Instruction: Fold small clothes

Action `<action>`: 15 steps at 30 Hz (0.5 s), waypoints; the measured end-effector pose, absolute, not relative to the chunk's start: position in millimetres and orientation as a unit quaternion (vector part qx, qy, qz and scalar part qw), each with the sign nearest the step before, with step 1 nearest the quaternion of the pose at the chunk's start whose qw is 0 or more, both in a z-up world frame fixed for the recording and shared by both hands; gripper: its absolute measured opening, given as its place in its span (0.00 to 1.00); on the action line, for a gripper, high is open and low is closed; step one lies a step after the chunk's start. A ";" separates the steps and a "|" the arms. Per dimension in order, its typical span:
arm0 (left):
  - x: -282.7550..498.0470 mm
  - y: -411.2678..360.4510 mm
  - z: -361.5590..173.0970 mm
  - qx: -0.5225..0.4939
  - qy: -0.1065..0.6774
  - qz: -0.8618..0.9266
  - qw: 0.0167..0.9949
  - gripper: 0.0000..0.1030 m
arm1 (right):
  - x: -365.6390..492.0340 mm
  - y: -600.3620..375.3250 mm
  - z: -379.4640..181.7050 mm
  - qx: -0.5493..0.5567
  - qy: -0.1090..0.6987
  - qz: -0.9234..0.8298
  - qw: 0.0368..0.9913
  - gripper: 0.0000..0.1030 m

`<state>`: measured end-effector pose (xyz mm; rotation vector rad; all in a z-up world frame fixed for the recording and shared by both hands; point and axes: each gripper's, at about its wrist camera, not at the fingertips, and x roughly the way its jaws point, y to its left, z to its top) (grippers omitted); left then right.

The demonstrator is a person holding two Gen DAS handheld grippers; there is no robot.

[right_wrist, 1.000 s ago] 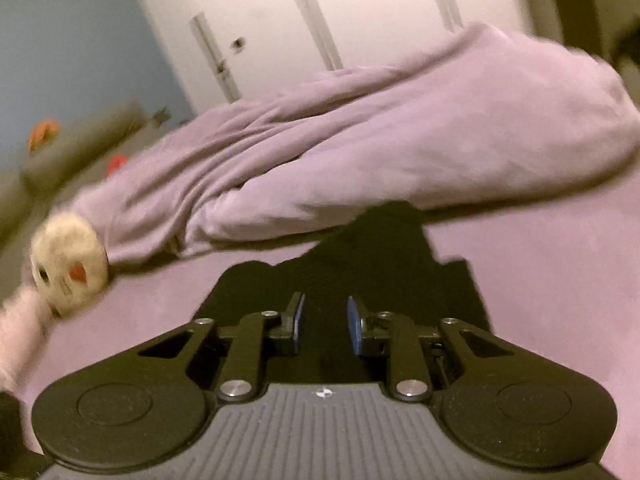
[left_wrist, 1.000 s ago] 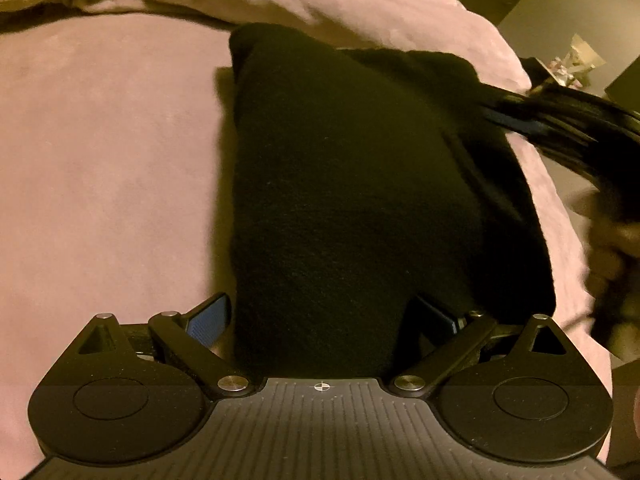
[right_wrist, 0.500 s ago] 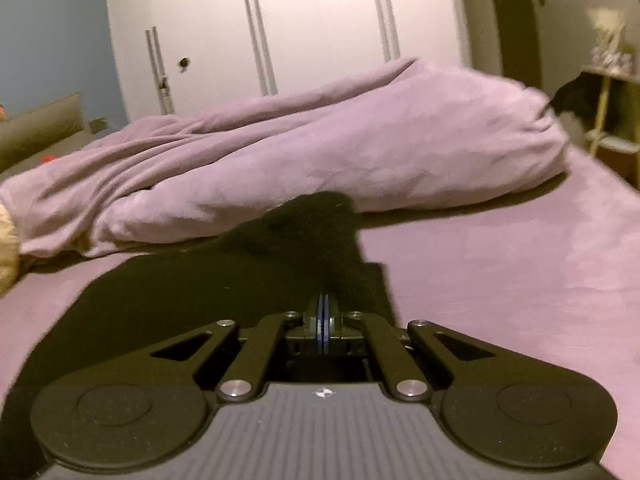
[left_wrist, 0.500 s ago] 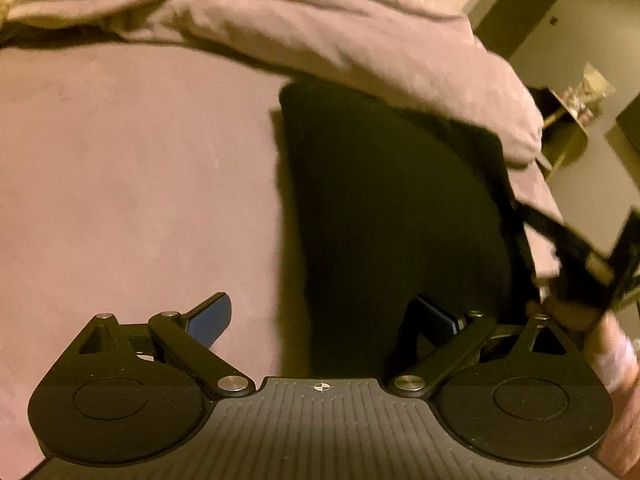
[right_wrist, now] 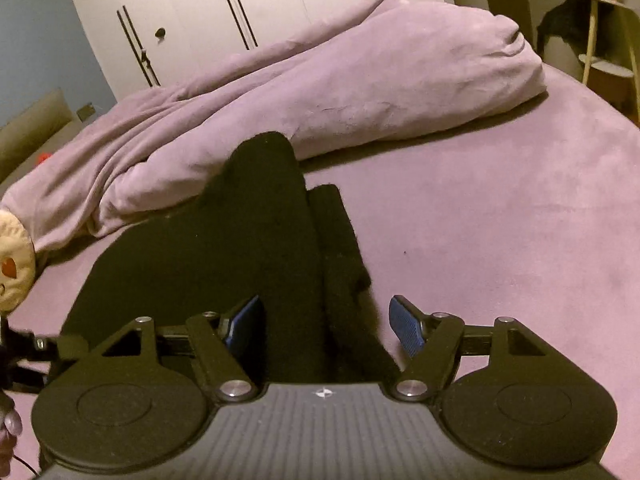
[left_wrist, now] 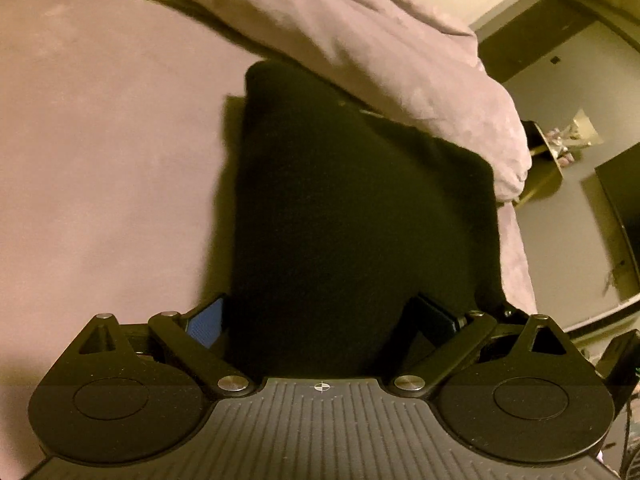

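Observation:
A black garment point(left_wrist: 360, 220) lies flat on the purple bed sheet point(left_wrist: 100, 160), its far corner against the bunched duvet. My left gripper point(left_wrist: 322, 318) hovers over its near edge, open wide, and the pads touch nothing. In the right wrist view the same garment point(right_wrist: 260, 240) has a long flap folded over its right side, with a narrow strip beside it. My right gripper point(right_wrist: 326, 326) is over the near end of that fold. Its jaws are opening. The cloth lies between the blue pads point(right_wrist: 406, 330), and they do not press on it.
A rumpled purple duvet point(right_wrist: 340, 80) runs along the back of the bed. A round plush toy point(right_wrist: 12, 256) lies at the left edge. White wardrobe doors point(right_wrist: 240, 0) stand behind and a small side table point(right_wrist: 600, 40) at the right. The bed's edge point(left_wrist: 524, 272) drops off beside the garment.
The right gripper was shut half a second ago and now stands apart over the folded flap. It has gone from the left wrist view. The left gripper shifted sideways along the garment's near edge.

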<state>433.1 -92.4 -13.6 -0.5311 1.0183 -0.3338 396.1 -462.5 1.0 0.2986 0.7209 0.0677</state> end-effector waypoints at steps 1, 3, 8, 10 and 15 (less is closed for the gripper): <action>428.4 -93.4 -8.6 -0.244 0.464 -0.150 0.838 0.97 | 392.4 -460.1 8.6 0.132 0.330 0.029 0.934 0.68; 425.3 -95.5 3.4 -0.221 0.430 -0.136 0.865 0.97 | 388.6 -448.8 23.2 0.093 0.288 0.019 0.953 0.57; 442.5 -113.4 12.5 -0.187 0.404 -0.090 0.891 0.97 | 416.4 -396.1 35.0 -0.008 0.245 0.054 0.968 0.38; 454.8 -119.3 9.4 -0.203 0.411 -0.078 0.885 0.97 | 434.8 -371.8 29.2 -0.039 0.237 0.069 0.968 0.28; 483.1 -135.4 9.9 -0.207 0.388 -0.045 0.897 0.99 | 480.1 -346.0 2.6 -0.069 0.262 0.049 0.961 0.21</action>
